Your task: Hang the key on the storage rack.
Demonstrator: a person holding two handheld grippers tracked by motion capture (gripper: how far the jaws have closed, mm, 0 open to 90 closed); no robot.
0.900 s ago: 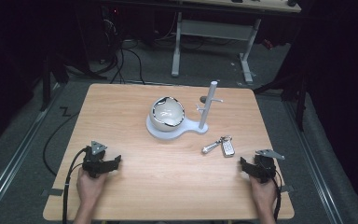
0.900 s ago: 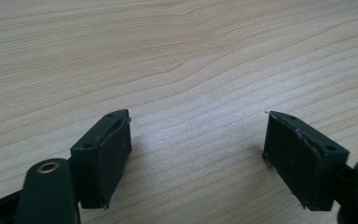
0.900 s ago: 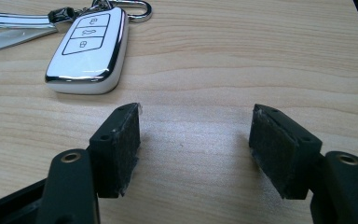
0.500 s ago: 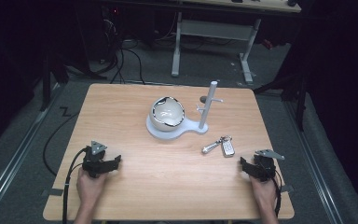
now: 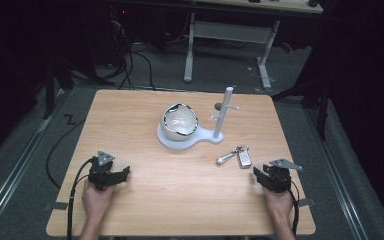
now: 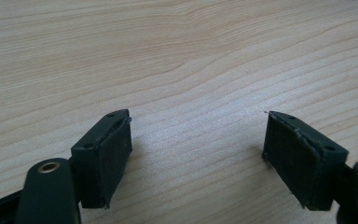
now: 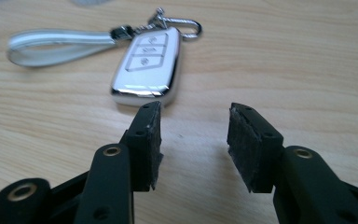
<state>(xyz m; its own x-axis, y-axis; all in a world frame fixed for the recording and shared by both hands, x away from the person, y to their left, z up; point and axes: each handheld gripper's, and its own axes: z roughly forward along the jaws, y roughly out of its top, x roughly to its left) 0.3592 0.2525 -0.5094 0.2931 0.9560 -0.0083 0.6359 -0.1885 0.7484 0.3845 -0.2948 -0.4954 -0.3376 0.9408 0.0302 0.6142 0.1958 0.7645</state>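
I see the key fob (image 7: 147, 67) lying just beyond my right gripper (image 7: 193, 135), whose jaws stand apart; white, chrome-edged, strap attached. My left gripper (image 6: 196, 149) gapes wide.

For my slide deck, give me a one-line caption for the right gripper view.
Open right claw hovering over the light wooden table, just short of a white car key fob with grey strap.

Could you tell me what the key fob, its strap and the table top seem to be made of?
Key fob: glossy white face with a chrome-like rim, probably plastic, judging by its sharp highlights. Strap: a flat pale loop with a soft sheen, perhaps leather or a synthetic. Table top: light wood or wood-look laminate with a matte, visible grain.
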